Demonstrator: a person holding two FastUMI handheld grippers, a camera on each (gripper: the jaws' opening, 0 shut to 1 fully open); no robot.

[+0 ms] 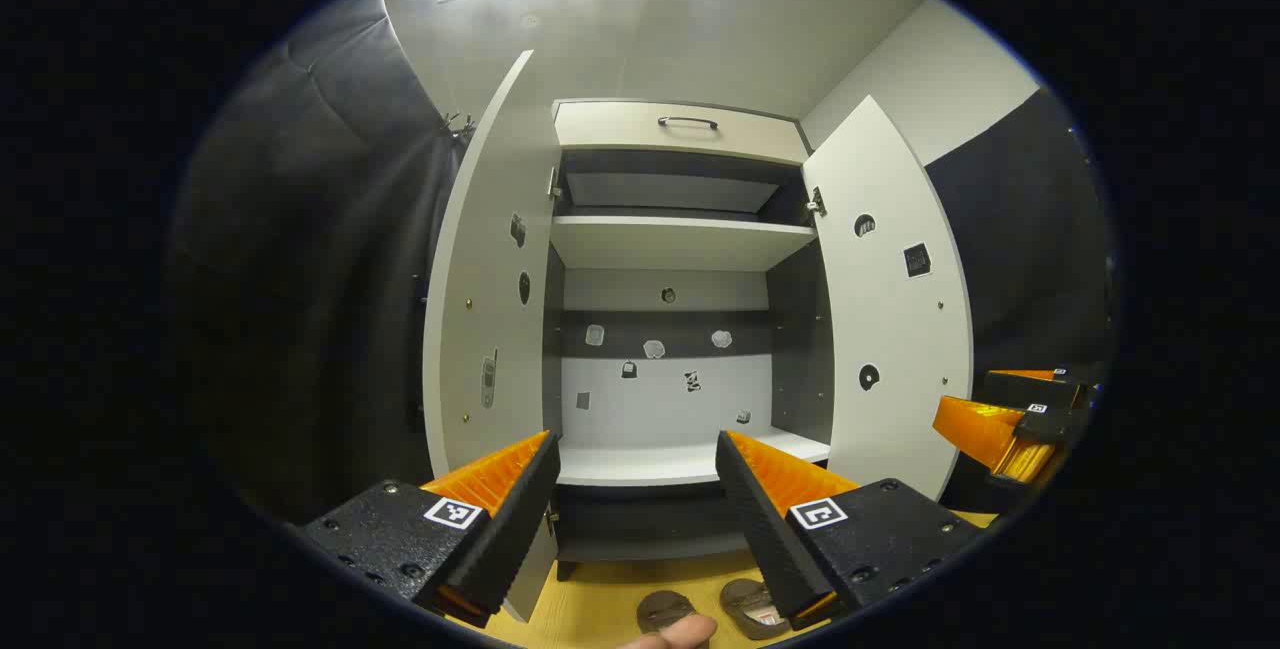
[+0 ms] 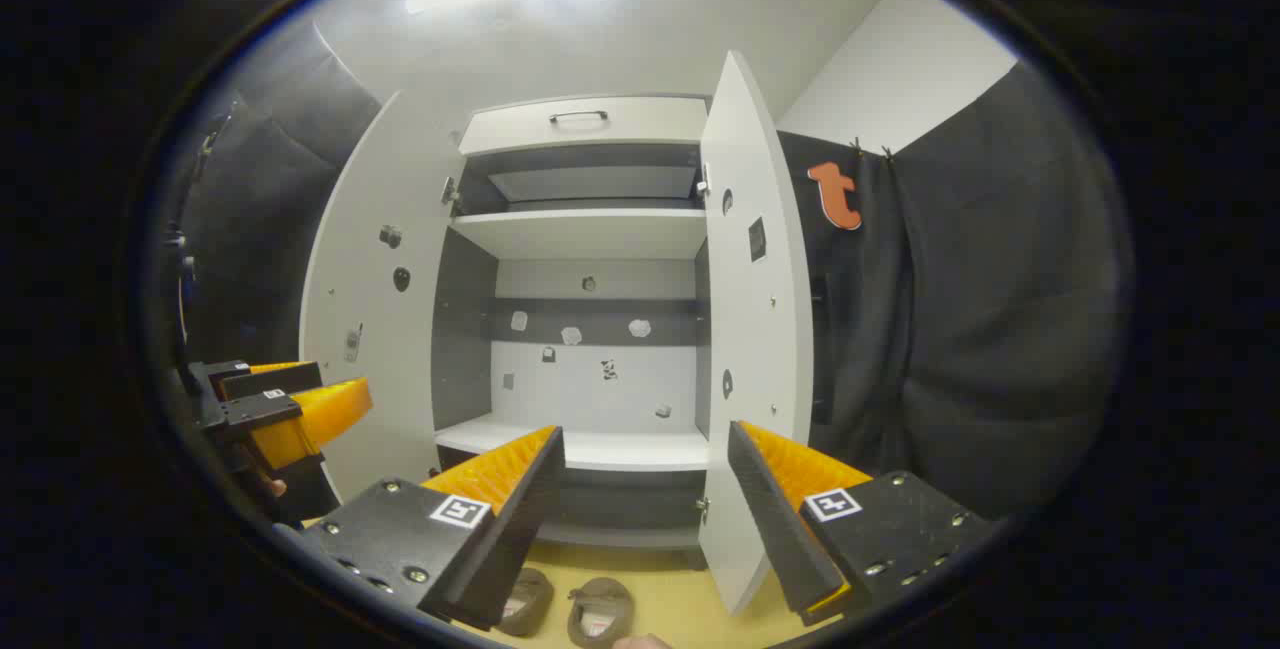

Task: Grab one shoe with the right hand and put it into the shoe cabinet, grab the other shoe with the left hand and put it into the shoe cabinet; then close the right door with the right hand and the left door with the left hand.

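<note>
Brown slip-on shoes [image 2: 572,607] lie toes-forward on the floor just below the spread, empty jaws of the right gripper [image 2: 645,519], before the open white cabinet [image 2: 590,229].

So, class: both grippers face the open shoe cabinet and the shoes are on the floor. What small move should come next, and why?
Probably lower the right gripper toward the nearer shoe. Both shoes sit on the floor in front of the cabinet, whose doors stand open and whose shelves hold nothing; the right gripper's fingers are open and empty, and the task starts with the right hand.
</note>
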